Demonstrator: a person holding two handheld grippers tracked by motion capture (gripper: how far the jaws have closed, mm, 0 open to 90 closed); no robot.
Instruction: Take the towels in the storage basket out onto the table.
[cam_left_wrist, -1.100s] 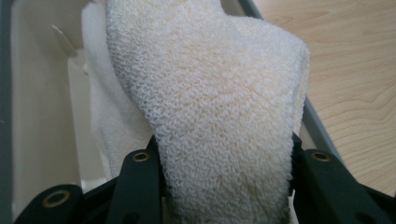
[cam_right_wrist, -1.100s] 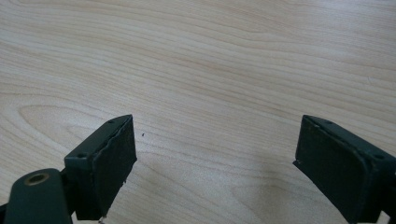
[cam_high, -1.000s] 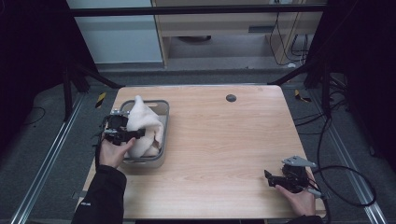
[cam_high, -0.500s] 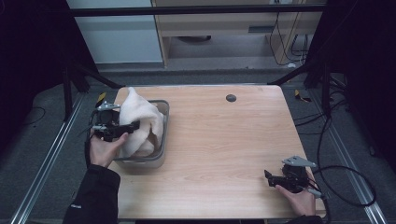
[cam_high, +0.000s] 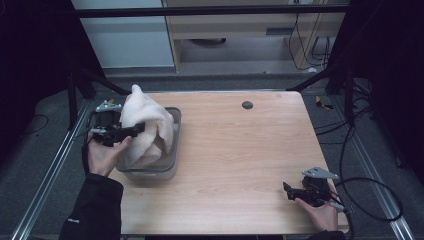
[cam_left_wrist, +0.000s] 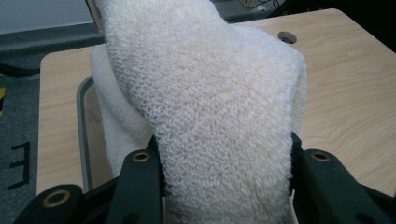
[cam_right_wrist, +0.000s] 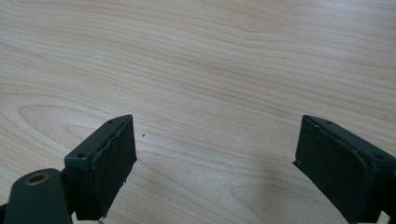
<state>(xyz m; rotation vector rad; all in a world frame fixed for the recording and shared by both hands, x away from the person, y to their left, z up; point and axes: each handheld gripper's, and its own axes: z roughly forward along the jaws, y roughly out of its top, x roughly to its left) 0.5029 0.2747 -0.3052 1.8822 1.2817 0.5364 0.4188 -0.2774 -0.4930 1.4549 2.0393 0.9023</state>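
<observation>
A cream-white terry towel (cam_high: 146, 126) stands bunched and lifted above a clear, rounded-corner plastic tub (cam_high: 172, 150) at the left side of the light wooden table (cam_high: 240, 165). Its lower folds hang down into the tub, while its upper part rises above the tub's rim and peaks toward the table's far left corner. In the left gripper view the towel (cam_left_wrist: 210, 107) fills the space between the two black jaws, its looped weave pressed against both, with the tub's grey rim (cam_left_wrist: 83, 140) curving at its left and the table beyond.

The left claw (cam_high: 131, 131) is closed on a thick fold of the towel, gripped from the tub's left side by the person's left hand (cam_high: 102, 156), whose dark sleeve enters from the bottom edge.

Well apart, near the table's front right corner, the right claw (cam_high: 287, 189) rests low over the bare wood in the person's right hand (cam_high: 320, 216), its cable looping off the table's right edge. In the right gripper view its jaws stand wide apart with nothing between them.

A small dark round hole (cam_high: 247, 105) sits near the table's far edge.
</observation>
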